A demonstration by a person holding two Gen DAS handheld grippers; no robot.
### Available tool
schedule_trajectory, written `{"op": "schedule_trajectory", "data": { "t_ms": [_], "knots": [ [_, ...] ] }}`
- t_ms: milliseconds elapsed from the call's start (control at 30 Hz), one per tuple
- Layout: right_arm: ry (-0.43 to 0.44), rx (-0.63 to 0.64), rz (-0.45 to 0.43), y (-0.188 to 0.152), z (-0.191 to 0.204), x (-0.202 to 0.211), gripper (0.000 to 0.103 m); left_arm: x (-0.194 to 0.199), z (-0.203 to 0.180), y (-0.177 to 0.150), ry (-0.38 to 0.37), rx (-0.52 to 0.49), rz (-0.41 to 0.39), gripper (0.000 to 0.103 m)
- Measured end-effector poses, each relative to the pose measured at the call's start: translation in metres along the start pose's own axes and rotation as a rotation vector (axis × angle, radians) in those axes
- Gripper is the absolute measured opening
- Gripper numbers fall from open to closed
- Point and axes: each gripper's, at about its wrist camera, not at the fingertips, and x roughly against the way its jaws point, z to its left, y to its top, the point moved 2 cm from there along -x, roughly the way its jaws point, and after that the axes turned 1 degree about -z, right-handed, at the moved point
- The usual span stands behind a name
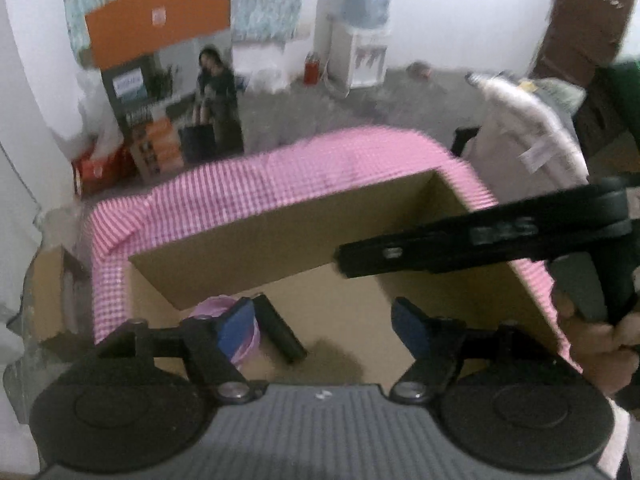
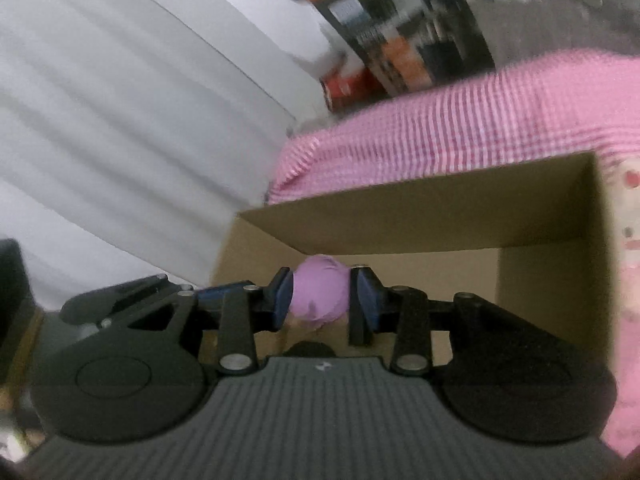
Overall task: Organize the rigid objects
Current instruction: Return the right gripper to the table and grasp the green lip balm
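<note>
Cardboard box [image 1: 280, 240], brown and open-topped, sits on a pink-and-white checked cloth [image 1: 320, 168]; it is the biggest thing in both views and seems to be the bin for sorting.

Inside, on the box floor: a black cylindrical object [image 1: 280, 330] lying flat, and just beside it a round pink-purple roll [image 1: 248, 340], partly hidden behind a blue pad.

Left gripper [image 1: 324, 326]: jaws wide apart, nothing between them, poised over the box interior. It looks to have nothing in charge.

Right gripper [image 2: 322, 300]: blue pads [image 2: 285, 300] sit either side of the roll [image 2: 318, 298]. Left pad appears to touch it; the right side is too blurred to tell contact, so grip or release is uncertain. A hand [image 1: 592, 336] grips its handle.

Progress, as judged: two items are in the box. Anything left to sort lies outside these views.
</note>
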Motion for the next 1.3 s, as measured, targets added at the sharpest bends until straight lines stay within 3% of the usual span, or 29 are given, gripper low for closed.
{"op": "schedule_trajectory", "data": {
  "t_ms": [133, 267, 467, 667, 767, 967, 1067, 1200, 1300],
  "knots": [
    [0.01, 0.062, -0.111, -0.028, 0.013, 0.071, 0.039, 0.061, -0.017, -0.02, -0.025, -0.019, -0.127, 0.086],
    [-0.003, 0.095, -0.199, -0.071, 0.013, 0.141, 0.04, 0.1, -0.039, -0.054, -0.056, -0.045, -0.207, 0.087],
    [-0.05, 0.06, -0.225, -0.155, -0.001, 0.186, 0.04, 0.101, -0.08, -0.118, -0.107, -0.09, -0.204, 0.088],
    [-0.111, -0.012, -0.148, -0.224, -0.024, 0.163, 0.04, 0.066, -0.12, -0.178, -0.139, -0.14, -0.167, 0.086],
    [-0.155, -0.044, -0.098, -0.245, -0.036, 0.146, 0.037, 0.047, -0.133, -0.199, -0.174, -0.144, -0.124, 0.075],
    [-0.216, -0.025, -0.009, -0.253, -0.043, 0.105, 0.028, 0.014, -0.161, -0.22, -0.177, -0.216, -0.067, 0.053],
    [-0.249, 0.005, 0.021, -0.248, -0.04, 0.088, 0.023, 0.002, -0.166, -0.221, -0.145, -0.242, -0.058, 0.035],
    [-0.276, 0.041, 0.051, -0.235, -0.039, 0.068, 0.02, -0.008, -0.165, -0.221, -0.115, -0.256, -0.056, 0.025],
    [-0.288, 0.064, 0.07, -0.232, -0.039, 0.059, 0.019, -0.01, -0.163, -0.221, -0.102, -0.26, -0.061, 0.023]
  ]
}}
